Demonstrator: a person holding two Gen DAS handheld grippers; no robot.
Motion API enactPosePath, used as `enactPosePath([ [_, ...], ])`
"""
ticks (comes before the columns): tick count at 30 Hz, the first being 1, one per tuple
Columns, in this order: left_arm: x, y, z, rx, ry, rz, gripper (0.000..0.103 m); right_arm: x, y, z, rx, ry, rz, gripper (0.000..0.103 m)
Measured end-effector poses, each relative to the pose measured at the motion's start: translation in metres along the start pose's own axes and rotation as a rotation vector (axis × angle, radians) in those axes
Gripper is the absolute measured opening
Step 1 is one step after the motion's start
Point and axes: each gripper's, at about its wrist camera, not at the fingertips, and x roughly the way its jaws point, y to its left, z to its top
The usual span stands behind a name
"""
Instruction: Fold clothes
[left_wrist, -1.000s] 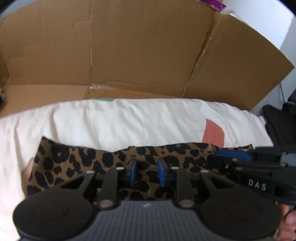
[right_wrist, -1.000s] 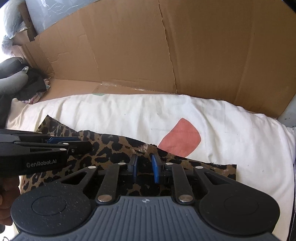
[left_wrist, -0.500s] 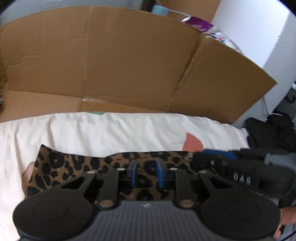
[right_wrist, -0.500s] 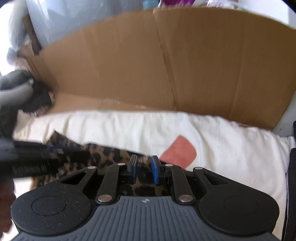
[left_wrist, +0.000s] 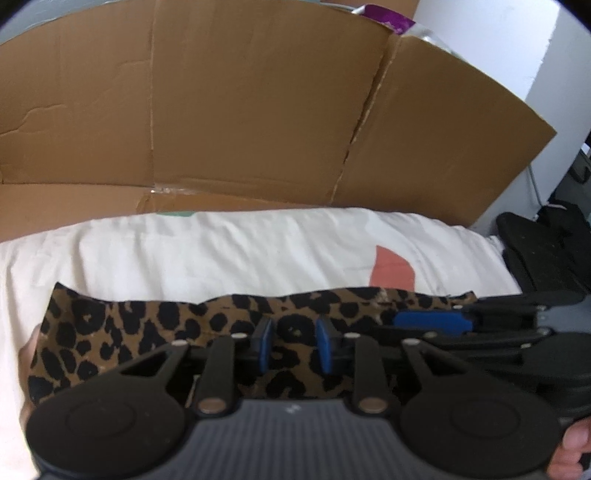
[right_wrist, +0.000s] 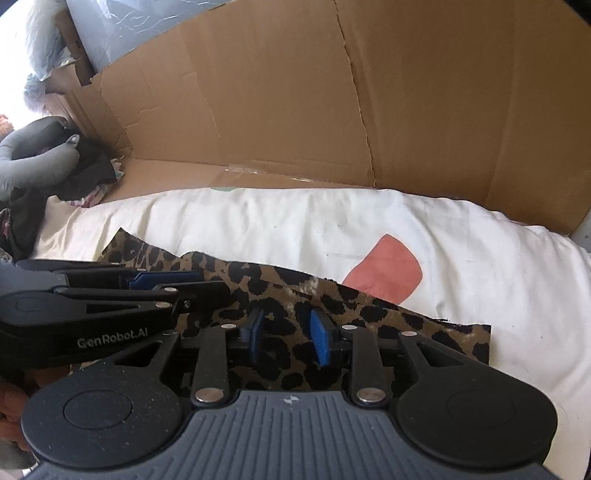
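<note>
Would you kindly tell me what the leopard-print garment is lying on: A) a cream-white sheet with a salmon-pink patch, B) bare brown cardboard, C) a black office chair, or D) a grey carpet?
A: the leopard-print garment lies spread on the cream-white sheet, whose salmon-pink patch shows just past its far edge.

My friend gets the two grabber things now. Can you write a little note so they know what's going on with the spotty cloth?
Left gripper: fingers opening, over the leopard-print cloth; no pinch visible.
Right gripper: fingers opening too, over the same cloth, no pinch visible.
The cloth lies as a long flat band on the white sheet, in front of the cardboard. The grippers sit side by side above it.
Done: it looks folded into a strip.
Left: probably fold the strip shorter, end to end.
</note>
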Motion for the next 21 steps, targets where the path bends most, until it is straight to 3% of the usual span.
enactPosePath([
  [6,-0.006,0.002,0.005,-0.012,0.023,0.001,0.026,0.006,0.008,-0.005,-0.047,-0.003,-0.033,0.034],
  [13,-0.025,0.004,0.001,-0.041,-0.004,-0.043,0.026,0.005,-0.006,-0.013,0.032,-0.041,0.015,0.034],
  [21,-0.009,-0.002,-0.011,-0.001,0.024,-0.03,0.029,0.006,-0.008,-0.015,0.033,-0.056,0.023,0.034],
])
